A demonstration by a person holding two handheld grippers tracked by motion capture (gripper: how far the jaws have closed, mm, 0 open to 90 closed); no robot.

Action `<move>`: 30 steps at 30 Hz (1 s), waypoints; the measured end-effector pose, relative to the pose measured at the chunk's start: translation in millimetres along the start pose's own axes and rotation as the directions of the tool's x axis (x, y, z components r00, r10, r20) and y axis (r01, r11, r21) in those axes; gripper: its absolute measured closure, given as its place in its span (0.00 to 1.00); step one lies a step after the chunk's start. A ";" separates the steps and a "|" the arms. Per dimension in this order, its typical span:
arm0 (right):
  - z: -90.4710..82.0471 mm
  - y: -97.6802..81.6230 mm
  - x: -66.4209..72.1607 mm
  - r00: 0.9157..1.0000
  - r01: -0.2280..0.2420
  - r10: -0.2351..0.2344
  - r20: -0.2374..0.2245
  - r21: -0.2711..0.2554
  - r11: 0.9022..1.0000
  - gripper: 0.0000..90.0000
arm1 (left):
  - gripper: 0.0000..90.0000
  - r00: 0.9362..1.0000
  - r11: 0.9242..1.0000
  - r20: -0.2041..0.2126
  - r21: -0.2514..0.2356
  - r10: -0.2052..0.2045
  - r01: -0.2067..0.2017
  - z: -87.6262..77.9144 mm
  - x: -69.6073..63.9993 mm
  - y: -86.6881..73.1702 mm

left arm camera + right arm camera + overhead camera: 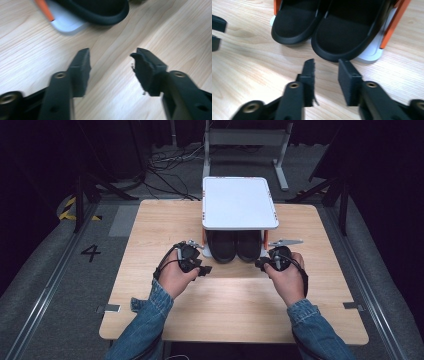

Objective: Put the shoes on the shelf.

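A pair of black shoes [235,246] stands side by side on the bottom shelf of a small white rack [239,202] with orange posts, toes toward me. My left gripper [204,269] hovers over the wooden table just left of the toes; in the left gripper view my left gripper [112,53] is open with bare wood between the jaws, and a shoe toe [100,10] lies ahead. My right gripper [262,264] is at the right of the toes. In the right gripper view my right gripper [327,63] is open and empty, just short of the shoes [347,35].
The wooden table [225,305] has free room in front of the rack and at both sides. The rack's orange post [395,22] and white base [372,53] stand right of the shoes. Cables and a metal stand [245,140] lie on the floor behind the table.
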State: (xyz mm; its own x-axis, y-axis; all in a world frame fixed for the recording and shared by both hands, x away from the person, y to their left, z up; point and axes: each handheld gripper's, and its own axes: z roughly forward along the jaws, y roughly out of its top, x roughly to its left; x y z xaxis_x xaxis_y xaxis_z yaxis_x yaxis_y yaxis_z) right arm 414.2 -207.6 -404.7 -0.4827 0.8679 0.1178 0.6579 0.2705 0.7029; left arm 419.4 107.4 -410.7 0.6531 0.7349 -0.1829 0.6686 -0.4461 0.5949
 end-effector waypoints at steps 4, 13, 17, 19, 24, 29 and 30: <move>-16.0 -7.7 -13.4 0.999 0.033 -0.033 -0.019 -0.033 0.999 0.55 | 0.38 0.998 0.999 -0.045 -0.004 0.039 -0.039 -18.6 3.2 -14.9; -45.6 -30.0 -51.3 0.999 0.016 -0.021 -0.048 -0.101 0.995 0.42 | 0.29 0.995 0.999 -0.093 -0.019 0.034 -0.036 -48.7 17.0 -48.9; -59.4 -35.8 -66.5 0.998 -0.001 -0.008 -0.066 -0.132 0.991 0.41 | 0.28 0.994 0.999 -0.109 -0.032 0.024 -0.028 -66.5 21.7 -60.3; -66.9 -37.6 -72.6 0.998 0.013 -0.022 -0.066 -0.138 0.990 0.40 | 0.27 0.993 0.999 -0.116 -0.037 0.007 -0.011 -74.8 24.2 -64.5; -84.4 -42.7 -86.9 0.992 0.126 -0.127 -0.006 -0.073 0.989 0.38 | 0.24 0.992 1.000 -0.128 -0.022 0.000 -0.003 -87.9 33.7 -75.6; -91.5 -52.5 -100.8 0.989 0.147 -0.146 0.024 -0.050 0.988 0.32 | 0.21 0.990 1.000 -0.138 0.020 0.025 -0.023 -94.4 47.6 -88.2; -91.3 -56.6 -105.6 0.990 0.140 -0.139 0.015 -0.053 0.989 0.29 | 0.21 0.990 1.000 -0.143 0.021 0.016 -0.013 -95.4 51.8 -91.3</move>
State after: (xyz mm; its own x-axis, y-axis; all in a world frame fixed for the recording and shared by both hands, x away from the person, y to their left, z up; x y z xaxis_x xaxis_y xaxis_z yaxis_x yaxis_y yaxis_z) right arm 375.1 -352.6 -392.9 -0.5605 0.8281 0.0083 0.5526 0.3665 0.7485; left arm 358.2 234.9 -399.9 0.6059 0.7933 -0.0600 0.6677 -0.4661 0.5805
